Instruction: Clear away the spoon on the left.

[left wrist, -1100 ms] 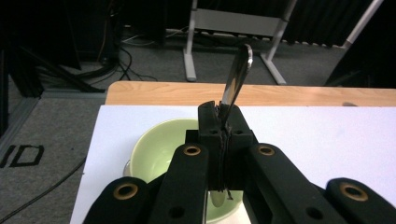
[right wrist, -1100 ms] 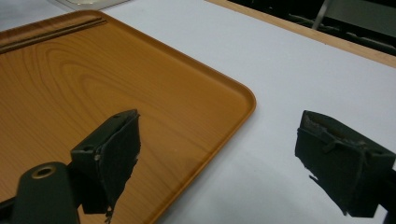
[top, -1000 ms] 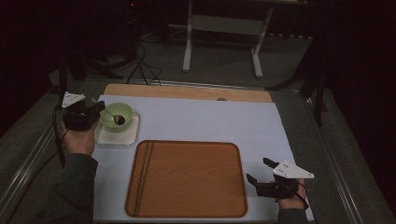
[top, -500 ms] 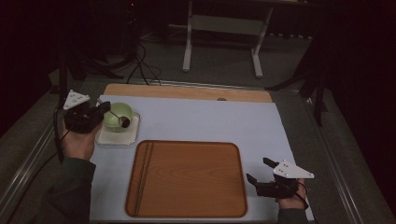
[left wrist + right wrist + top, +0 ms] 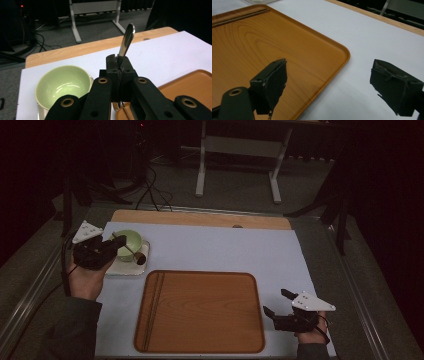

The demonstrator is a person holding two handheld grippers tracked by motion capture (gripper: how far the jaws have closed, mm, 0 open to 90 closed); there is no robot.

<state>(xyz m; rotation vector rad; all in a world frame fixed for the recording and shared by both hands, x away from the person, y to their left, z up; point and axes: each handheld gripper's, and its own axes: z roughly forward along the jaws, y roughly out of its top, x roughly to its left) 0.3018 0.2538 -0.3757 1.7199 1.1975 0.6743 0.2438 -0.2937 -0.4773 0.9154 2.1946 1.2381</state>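
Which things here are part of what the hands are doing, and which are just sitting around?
In the job:
- spoon, clamped in the shut left gripper
- green bowl on its pale square plate, right beside that gripper

Lying about:
- wooden tray, with two dark sticks, maybe chopsticks, along one side
- right gripper, open over the tray's corner, holding nothing
- metal stand on the floor behind the table

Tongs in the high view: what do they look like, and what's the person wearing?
Both tongs, left and right, are black, each topped by a grey three-cornered plate. In the gripper views the black links carry brass-coloured rivets and end in blocky black pads. A dark cable trails from each. The person wears dark grey-green sleeves.
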